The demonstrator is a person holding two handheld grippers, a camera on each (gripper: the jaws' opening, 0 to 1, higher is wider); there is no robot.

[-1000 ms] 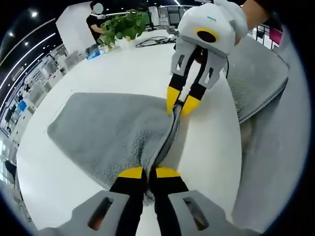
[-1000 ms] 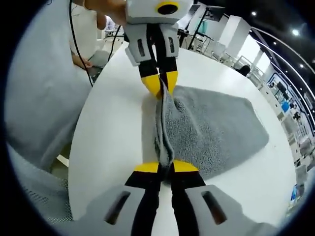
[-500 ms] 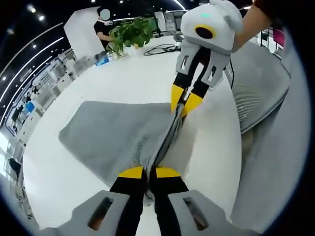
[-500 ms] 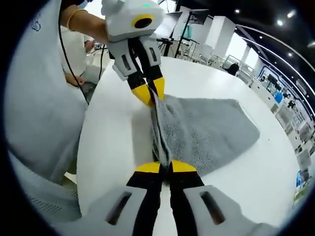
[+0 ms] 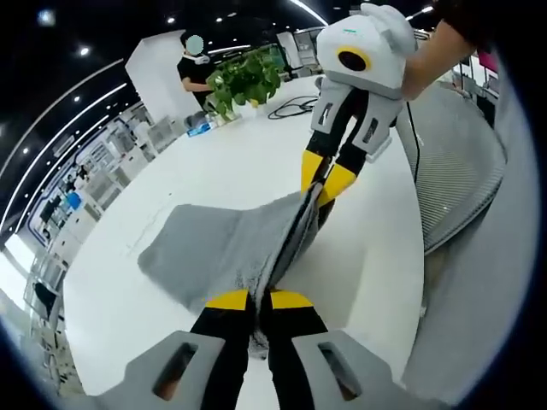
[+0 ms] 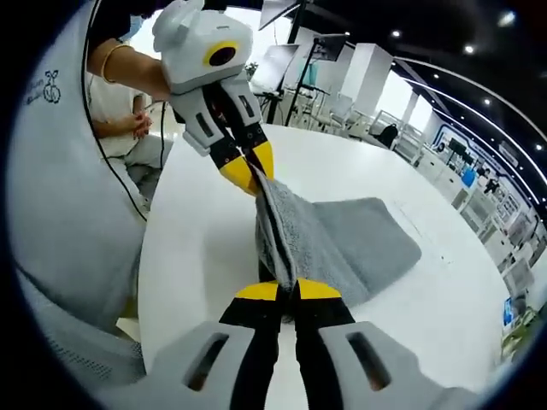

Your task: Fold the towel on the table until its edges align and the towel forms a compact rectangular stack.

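Both tools clamped on the towel [image 5: 226, 248] near edge: left tool [image 5: 249, 301] on one corner, right tool [image 6: 288, 290] on the other. Since a second ago that edge has risen off the worktop [image 5: 222, 154]; the far part is still lying flat. Fold is mid-carry, edges not yet aligned.

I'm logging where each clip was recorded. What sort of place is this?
Probably an open-plan office or lab: a big round white table, a potted plant, ceiling light strips, desks and monitors behind.
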